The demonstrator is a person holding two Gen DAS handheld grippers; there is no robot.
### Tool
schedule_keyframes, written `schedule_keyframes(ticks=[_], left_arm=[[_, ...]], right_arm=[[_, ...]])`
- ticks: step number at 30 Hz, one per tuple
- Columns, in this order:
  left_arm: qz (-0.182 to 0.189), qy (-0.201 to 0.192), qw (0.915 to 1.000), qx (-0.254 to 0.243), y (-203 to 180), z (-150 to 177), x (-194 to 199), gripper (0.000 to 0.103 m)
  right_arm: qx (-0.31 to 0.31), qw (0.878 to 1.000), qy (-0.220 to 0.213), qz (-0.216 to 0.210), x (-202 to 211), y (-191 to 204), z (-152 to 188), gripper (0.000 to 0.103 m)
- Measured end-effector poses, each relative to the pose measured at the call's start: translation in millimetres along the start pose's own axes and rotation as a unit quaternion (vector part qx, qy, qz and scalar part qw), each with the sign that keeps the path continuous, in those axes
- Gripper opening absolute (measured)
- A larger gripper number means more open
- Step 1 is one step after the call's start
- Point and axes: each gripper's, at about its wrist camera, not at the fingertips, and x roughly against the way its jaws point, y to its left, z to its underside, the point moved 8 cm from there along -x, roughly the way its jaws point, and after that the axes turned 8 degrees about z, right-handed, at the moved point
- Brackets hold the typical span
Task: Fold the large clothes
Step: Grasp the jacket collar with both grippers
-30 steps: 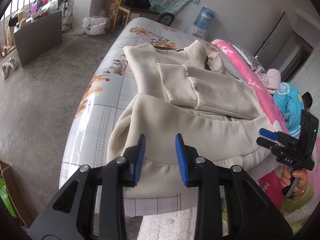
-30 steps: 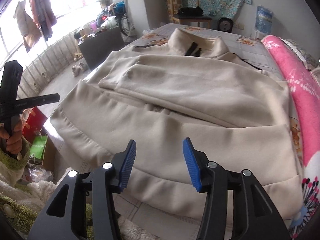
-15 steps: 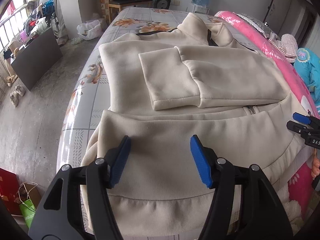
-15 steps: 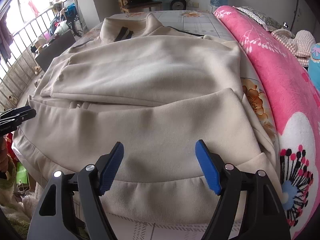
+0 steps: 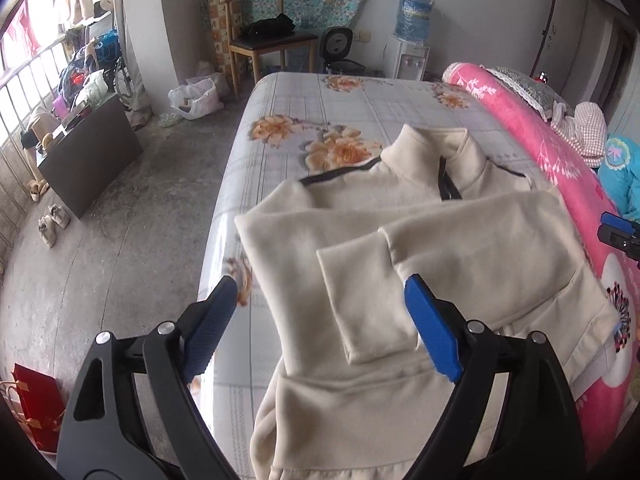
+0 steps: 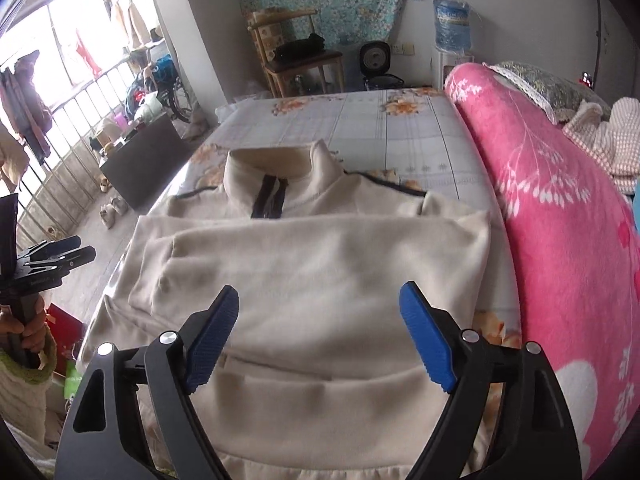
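We find the cream fleece zip-neck jacket (image 6: 320, 264) lying on the grey floral-sheeted bed (image 5: 360, 104), sleeves folded across its front. A pink floral blanket (image 6: 560, 208) borders it; a wooden chair (image 5: 264, 36) stands beyond. Left tool (image 5: 320, 320) and right tool (image 6: 320, 328) have just opened wide, nothing between them.

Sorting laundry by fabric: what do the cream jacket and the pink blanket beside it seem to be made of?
Cream zip-up jacket: likely fleece, matte, softly napped, with thick rounded folds. Pink floral blanket: probably plush, its surface fuzzy with a slight sheen.
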Motion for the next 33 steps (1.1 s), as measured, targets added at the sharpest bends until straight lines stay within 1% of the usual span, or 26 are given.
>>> schedule_keyframes(ticks=[2,5,6,8,10,12,14,17,18,20,21,23,24,25,26,27,28,30,33], left_arm=[[0.017,-0.008,0.9998,0.002,-5.8,-25.7,-6.6,0.082],[0.020,-0.025,0.9995,-0.003,-16.3,-63.1,-26.5,0.082],[0.020,-0.027,0.9994,-0.007,-20.7,-74.4,-36.0,0.082],[0.034,-0.024,0.9990,-0.018,-34.1,-95.5,-58.8,0.082],[0.039,-0.016,0.9987,-0.027,-46.1,-112.7,-84.0,0.081],[0.036,-0.008,0.9985,-0.039,-57.5,-127.3,-108.9,0.077],[0.030,0.003,0.9985,-0.047,-65.6,-140.2,-135.2,0.069],[0.020,0.027,0.9988,-0.034,-67.9,-151.1,-171.3,0.059],[0.020,0.034,0.9988,-0.028,-67.7,-152.6,-180.9,0.057],[0.023,0.048,0.9983,-0.023,-68.2,-152.8,-197.9,0.050],[0.022,0.057,0.9979,-0.023,-68.3,-151.2,-205.7,0.047],[0.023,0.071,0.9969,-0.026,-69.3,-145.8,-216.6,0.033],[0.025,0.076,0.9964,-0.028,-70.9,-143.4,-219.7,0.030],[0.027,0.077,0.9963,-0.029,-72.5,-141.6,-220.6,0.024],[0.030,0.075,0.9963,-0.030,-74.1,-140.4,-219.0,0.017],[0.035,0.074,0.9961,-0.031,-75.9,-139.8,-217.9,0.013],[0.039,0.074,0.9960,-0.033,-78.3,-139.0,-214.6,0.010],[0.042,0.067,0.9959,-0.043,-83.8,-138.0,-205.0,0.008],[0.052,0.060,0.9949,-0.062,-93.8,-135.0,-189.4,0.007]], right_arm=[[0.005,1.000,-0.009,-0.001,-3.7,2.2,-24.3,0.081],[0.015,0.999,-0.027,-0.010,-15.8,7.6,-63.9,0.081],[0.019,0.999,-0.029,-0.006,-23.7,8.9,-77.1,0.081],[0.028,0.999,-0.028,-0.003,-44.2,12.7,-101.0,0.081],[0.031,0.999,-0.012,-0.005,-73.1,18.2,-121.0,0.081],[0.035,0.999,0.010,-0.001,-104.8,22.4,-135.7,0.081],[0.043,0.998,0.032,0.009,-137.1,26.6,-148.2,0.081],[0.056,0.996,0.063,0.032,-180.1,28.9,-162.2,0.081],[0.059,0.995,0.076,0.034,-193.4,29.9,-164.6,0.081],[0.068,0.992,0.098,0.043,-214.2,30.2,-163.7,0.080],[0.071,0.990,0.110,0.046,-223.2,29.2,-162.2,0.075],[0.070,0.988,0.131,0.053,-235.8,25.9,-157.4,0.069],[0.069,0.987,0.138,0.054,-238.9,23.8,-154.8,0.064],[0.067,0.986,0.143,0.055,-239.6,21.4,-152.2,0.058],[0.062,0.986,0.148,0.052,-239.1,19.0,-149.7,0.055],[0.056,0.986,0.150,0.043,-236.0,17.2,-147.9,0.049],[0.050,0.987,0.152,0.033,-231.8,17.0,-146.3,0.042],[0.047,0.987,0.151,0.021,-222.6,16.5,-145.4,0.035],[0.061,0.988,0.144,0.009,-204.1,21.6,-140.7,0.024]])
